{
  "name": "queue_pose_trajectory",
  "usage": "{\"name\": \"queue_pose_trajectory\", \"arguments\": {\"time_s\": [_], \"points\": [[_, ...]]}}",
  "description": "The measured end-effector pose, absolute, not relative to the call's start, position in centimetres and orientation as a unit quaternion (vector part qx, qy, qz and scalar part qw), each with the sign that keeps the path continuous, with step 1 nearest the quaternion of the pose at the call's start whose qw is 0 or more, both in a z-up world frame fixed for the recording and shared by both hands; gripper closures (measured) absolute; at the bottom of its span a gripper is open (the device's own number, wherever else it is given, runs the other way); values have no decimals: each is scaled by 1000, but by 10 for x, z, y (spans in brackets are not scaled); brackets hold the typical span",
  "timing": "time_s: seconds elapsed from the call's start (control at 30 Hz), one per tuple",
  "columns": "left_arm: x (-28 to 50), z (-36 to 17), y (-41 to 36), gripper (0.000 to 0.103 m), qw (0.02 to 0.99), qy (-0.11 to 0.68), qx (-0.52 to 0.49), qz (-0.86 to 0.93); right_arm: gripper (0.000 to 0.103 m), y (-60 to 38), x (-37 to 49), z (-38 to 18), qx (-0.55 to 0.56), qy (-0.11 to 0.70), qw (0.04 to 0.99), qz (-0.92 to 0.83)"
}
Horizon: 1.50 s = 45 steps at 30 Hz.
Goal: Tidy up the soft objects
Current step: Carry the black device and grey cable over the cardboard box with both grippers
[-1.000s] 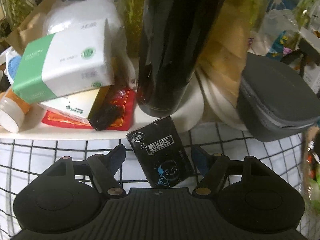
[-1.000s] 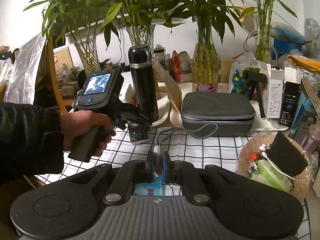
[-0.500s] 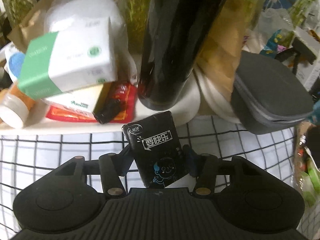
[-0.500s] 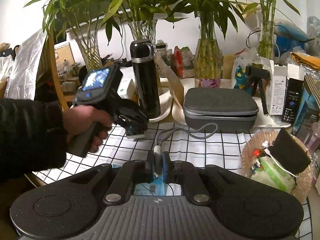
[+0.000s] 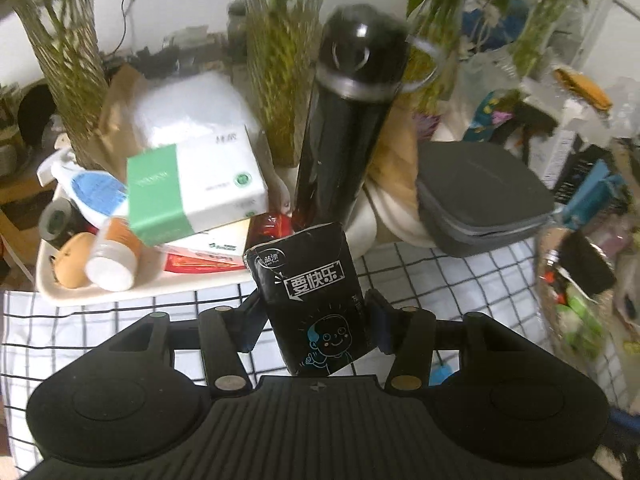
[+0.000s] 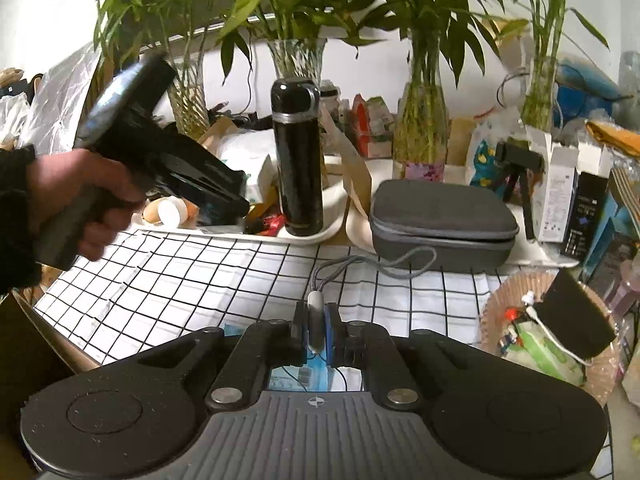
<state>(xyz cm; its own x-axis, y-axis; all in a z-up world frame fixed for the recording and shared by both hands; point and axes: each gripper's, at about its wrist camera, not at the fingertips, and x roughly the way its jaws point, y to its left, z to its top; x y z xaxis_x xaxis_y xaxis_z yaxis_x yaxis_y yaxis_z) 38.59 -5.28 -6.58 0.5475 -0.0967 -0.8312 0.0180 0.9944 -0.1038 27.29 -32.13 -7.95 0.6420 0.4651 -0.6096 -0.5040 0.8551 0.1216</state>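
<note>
On the left, your left gripper [image 5: 314, 316] has its jaws clenched on the black tissue pack [image 5: 310, 296], which hangs lifted above the checkered bench [image 5: 120, 316], just in front of the white tray [image 5: 132, 290] with the green-and-white tissue box [image 5: 192, 190] and the orange bottle [image 5: 114, 258]. Behind the pack stands the black thermos [image 5: 344, 120], and further right lies the grey zip case [image 5: 480, 196]. So I judge the step in hand is the carrying of this soft pack toward its place; where that place is, the pictures do not tell, perhaps the tray with the other tissue goods. For the next move, please keep the pack away from the thermos, because it is tall and may tip, and lower the pack flat before you release. On the right, your right gripper [image 6: 316, 330] has its jaws clenched on a small white piece at the end of the grey cord [image 6: 372, 264], low over the bench, with a blue thing [image 6: 296, 376] under it that I cannot identify. The woven basket [image 6: 496, 308] is at the far right.
</note>
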Motion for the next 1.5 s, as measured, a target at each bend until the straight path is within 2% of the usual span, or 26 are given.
{"name": "queue_pose_trajectory", "arguments": {"time_s": [0.33, 0.7, 1.13, 1.5], "points": [[322, -11, -22, 52, 889, 449, -42, -77, 93, -315, 252, -59, -44, 310, 908, 277], [251, 24, -12, 52, 899, 418, -28, -126, 93, -289, 205, -18, -79, 291, 899, 318], [184, 34, -12, 52, 891, 418, -9, -176, 93, -276, 142, 5, -89, 285, 879, 372], [147, 15, -11, 52, 868, 454, 1, -200, 93, -275, 108, 2, -99, 294, 863, 398]]}}
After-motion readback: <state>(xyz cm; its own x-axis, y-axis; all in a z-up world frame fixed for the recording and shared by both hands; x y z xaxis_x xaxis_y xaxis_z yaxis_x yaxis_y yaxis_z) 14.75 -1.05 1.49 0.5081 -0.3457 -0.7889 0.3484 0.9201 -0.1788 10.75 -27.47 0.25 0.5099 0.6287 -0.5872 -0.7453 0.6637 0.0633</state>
